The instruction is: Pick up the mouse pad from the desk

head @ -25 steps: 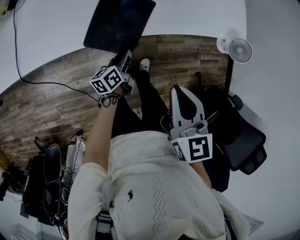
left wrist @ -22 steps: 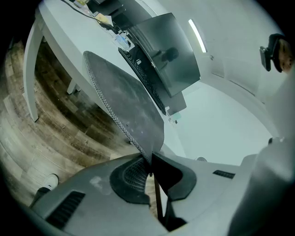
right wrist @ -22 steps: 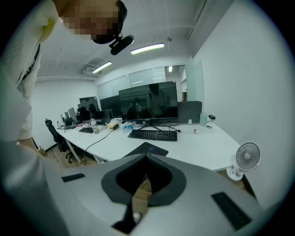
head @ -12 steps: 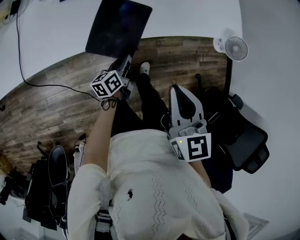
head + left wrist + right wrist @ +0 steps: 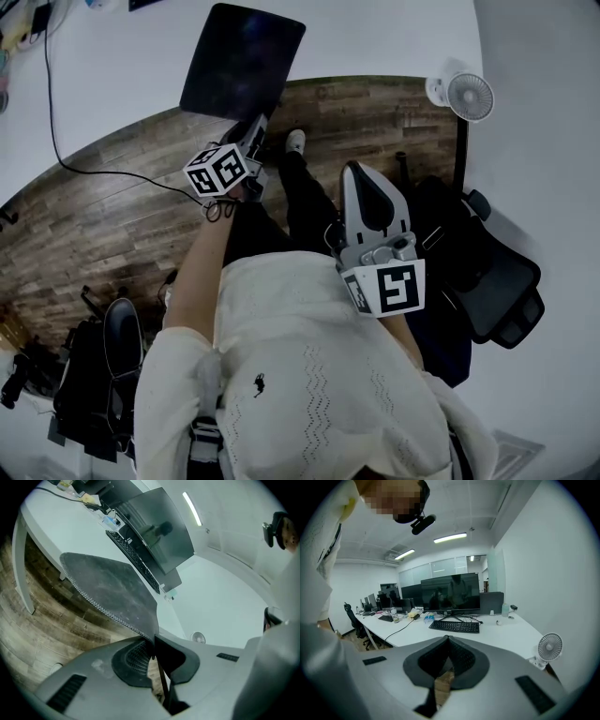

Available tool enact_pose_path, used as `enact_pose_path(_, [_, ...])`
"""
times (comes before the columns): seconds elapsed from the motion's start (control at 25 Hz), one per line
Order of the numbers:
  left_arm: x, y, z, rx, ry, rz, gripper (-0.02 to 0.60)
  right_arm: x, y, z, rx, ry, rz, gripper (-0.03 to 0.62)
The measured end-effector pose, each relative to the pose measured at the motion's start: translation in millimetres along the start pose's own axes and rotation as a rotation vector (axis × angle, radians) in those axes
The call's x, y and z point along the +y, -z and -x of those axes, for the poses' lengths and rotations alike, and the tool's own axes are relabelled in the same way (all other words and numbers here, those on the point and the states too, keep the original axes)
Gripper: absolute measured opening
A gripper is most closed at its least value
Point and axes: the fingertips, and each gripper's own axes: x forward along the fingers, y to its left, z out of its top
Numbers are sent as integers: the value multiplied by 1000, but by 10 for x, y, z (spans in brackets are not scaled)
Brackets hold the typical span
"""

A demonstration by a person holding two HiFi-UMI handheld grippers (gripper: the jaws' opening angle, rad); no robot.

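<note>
The mouse pad [image 5: 242, 61] is pinched by its near corner in your left gripper [image 5: 255, 127], the jaws clenched on the thin edge. In the left gripper view the mouse pad [image 5: 108, 588] fans out from the closed jaws of the left gripper [image 5: 152, 641], dark and dusty-looking with a stitched rim, and tilts up above the edge of the white desk [image 5: 70, 531]. From your head view it hangs partly over the white desk [image 5: 375, 37] and partly over the wooden floor [image 5: 94, 206]. Farther along the desk stand a black keyboard [image 5: 133, 559] and a monitor [image 5: 154, 531]. Your right gripper [image 5: 359, 172] is held close to your body, well apart from the pad, pointing toward the desk. Its own view shows the right gripper [image 5: 447, 639] with the jaws pressed together and nothing between them. A small white fan [image 5: 469, 97] sits at the desk's edge to your right, and a black office chair [image 5: 497, 281] stands beside you.
</note>
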Motion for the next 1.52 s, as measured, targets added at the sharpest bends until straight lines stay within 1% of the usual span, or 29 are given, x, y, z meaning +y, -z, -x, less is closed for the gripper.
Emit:
enact_pose_path(0.36, [-102, 4, 83, 19, 3, -35, 23, -38, -147, -23, -40, -4, 13, 2])
enact_pose_path(0.68, [-128, 35, 215, 21, -11, -30, 23, -47, -275, -53, -64, -20, 36, 2])
enact_pose_path(0.96, [-205, 60, 313, 38, -8, -69, 23, -66, -375, -68, -88, -27, 48, 2])
enact_pose_path(1.24, [-279, 20, 387, 40, -3, -102, 23, -51, -390, -85, -94, -34, 51, 2])
enact_pose_path(1.52, [-366, -31, 493, 24, -1, -110, 23, -39, -438, -91, -114, -42, 40, 2])
